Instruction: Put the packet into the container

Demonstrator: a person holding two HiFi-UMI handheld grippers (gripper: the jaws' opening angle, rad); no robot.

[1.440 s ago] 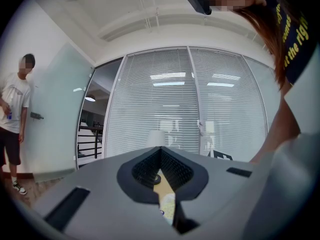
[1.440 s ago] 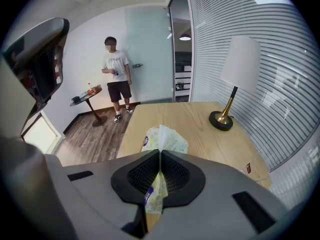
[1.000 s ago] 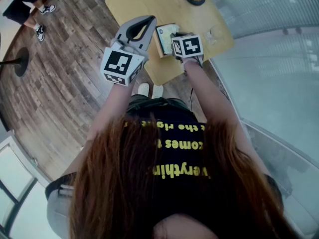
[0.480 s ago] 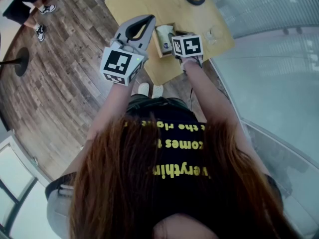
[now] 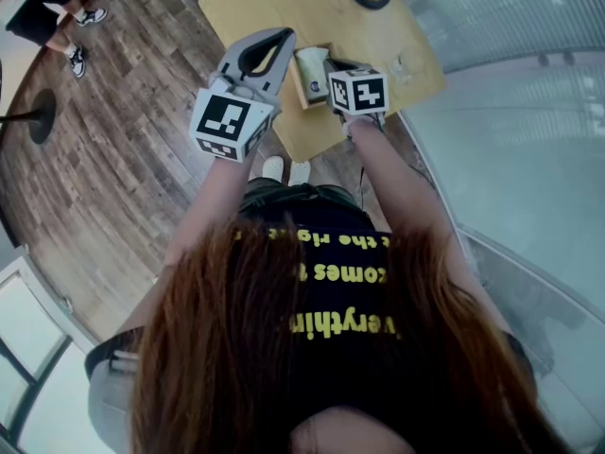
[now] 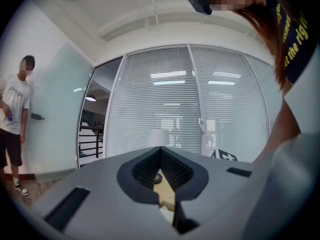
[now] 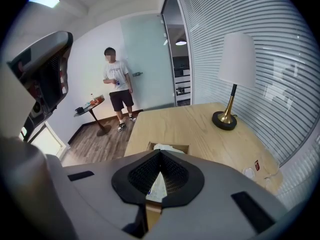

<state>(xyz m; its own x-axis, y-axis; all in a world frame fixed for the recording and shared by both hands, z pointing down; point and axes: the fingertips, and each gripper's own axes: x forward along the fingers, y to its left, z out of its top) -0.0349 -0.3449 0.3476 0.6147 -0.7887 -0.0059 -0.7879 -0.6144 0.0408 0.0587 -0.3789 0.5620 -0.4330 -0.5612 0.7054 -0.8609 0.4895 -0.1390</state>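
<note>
Toward the near edge of the light wooden table (image 5: 274,12), the small open brown box (image 5: 299,81) holds the pale, blue-printed packet (image 5: 310,64), which leans inside it. Your right gripper (image 5: 333,65) hangs just over the box's right side, its jaws closed tip to tip; the packet shows below through the gap behind the tips. Your left gripper (image 5: 286,36) sits just beside the box on its left, jaws likewise closed with nothing between them. A brass-stemmed lamp with a white shade (image 7: 234,59) stands toward the table's far edge
</note>
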